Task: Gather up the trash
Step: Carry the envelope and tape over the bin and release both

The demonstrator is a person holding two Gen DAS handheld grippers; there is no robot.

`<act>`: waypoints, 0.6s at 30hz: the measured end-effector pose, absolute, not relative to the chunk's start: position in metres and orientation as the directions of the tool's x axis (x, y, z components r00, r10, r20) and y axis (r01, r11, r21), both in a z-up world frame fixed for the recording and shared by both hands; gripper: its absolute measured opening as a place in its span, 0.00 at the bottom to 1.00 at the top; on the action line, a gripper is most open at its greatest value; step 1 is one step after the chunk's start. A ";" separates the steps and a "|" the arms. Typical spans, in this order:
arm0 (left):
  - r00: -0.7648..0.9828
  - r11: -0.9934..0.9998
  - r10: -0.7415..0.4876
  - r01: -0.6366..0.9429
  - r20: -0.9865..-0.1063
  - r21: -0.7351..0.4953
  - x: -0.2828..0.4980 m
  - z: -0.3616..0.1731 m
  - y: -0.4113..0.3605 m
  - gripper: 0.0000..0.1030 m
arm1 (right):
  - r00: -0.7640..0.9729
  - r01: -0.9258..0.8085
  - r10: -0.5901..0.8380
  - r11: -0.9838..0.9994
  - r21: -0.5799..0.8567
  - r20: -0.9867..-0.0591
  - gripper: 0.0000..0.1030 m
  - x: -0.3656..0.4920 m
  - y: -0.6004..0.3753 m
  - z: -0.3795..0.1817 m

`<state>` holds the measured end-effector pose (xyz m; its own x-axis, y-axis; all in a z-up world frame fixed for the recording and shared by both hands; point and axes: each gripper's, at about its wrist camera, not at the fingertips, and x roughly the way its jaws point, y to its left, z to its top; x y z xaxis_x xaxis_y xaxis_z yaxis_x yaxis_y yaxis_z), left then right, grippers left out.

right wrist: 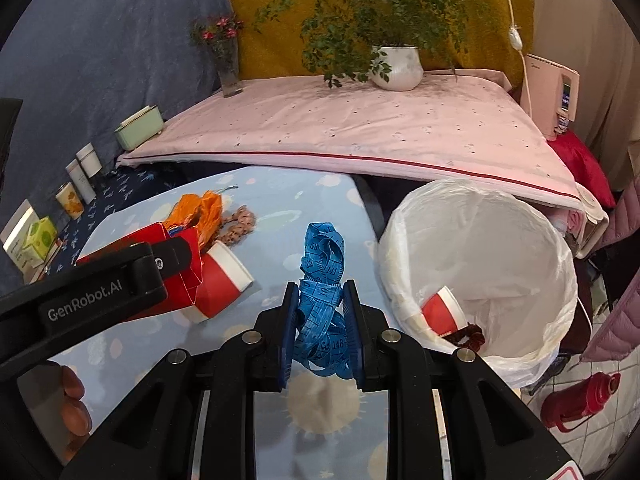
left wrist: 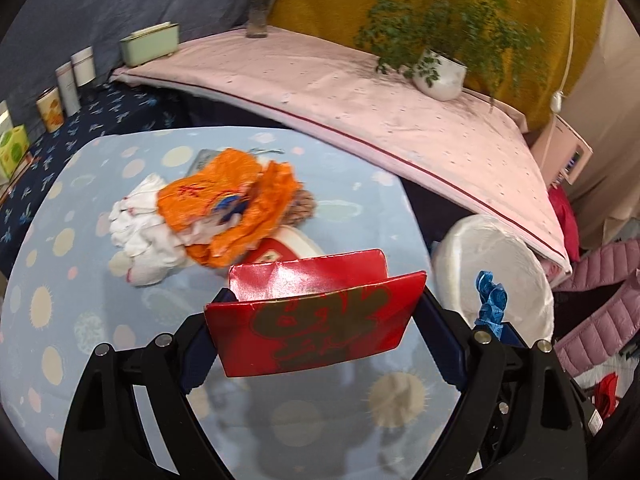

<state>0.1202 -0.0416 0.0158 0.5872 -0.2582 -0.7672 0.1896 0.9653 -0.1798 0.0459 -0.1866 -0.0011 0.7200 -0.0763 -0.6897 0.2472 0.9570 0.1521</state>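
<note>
You are gripping a red carton (left wrist: 316,320) in your left gripper (left wrist: 320,332), lifted above the blue spotted tablecloth (left wrist: 80,320) with its open top facing away from you. In your right gripper (right wrist: 322,320) you are pinching a bunched blue measuring tape (right wrist: 324,280), its loops sticking up past the fingertips.

Only the right wrist view is showing the inside of the white-lined bin (right wrist: 520,240), standing just right of the tablecloth: a red-and-white paper cup (right wrist: 442,310) and a dark red scrunchie (right wrist: 468,338) are lying at its bottom. That view is also catching a second red-and-white cup (right wrist: 224,280) lying on its side on the tablecloth, just beside the carton. The left wrist view is giving you what that one mostly hides (the pile beyond the carton): crumpled orange wrapper (left wrist: 228,204) lying over white tissue (left wrist: 140,236), with a brown speckled scrunchie (left wrist: 306,204) at the pile's far side.

Your left jaws are standing fairly wide, spanning the carton's width and pressing its sides. Your right jaws are standing nearly closed, squeezing the tape between the blue pads (right wrist: 290,336).
</note>
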 end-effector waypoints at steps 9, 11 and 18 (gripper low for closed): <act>0.551 0.933 -0.327 0.318 -0.768 -0.169 0.116 0.019 -0.112 0.82 | 0.711 0.373 -0.157 0.911 0.178 -0.685 0.20 0.028 -0.260 -0.004; 0.543 0.922 -0.344 0.348 -0.766 -0.168 0.115 0.020 -0.128 0.82 | 0.705 0.397 -0.173 0.900 0.181 -0.688 0.20 0.025 -0.274 -0.007; 0.487 0.873 -0.420 0.449 -0.766 -0.193 0.114 0.019 -0.178 0.82 | 0.683 0.462 -0.213 0.867 0.186 -0.699 0.20 0.016 -0.315 -0.018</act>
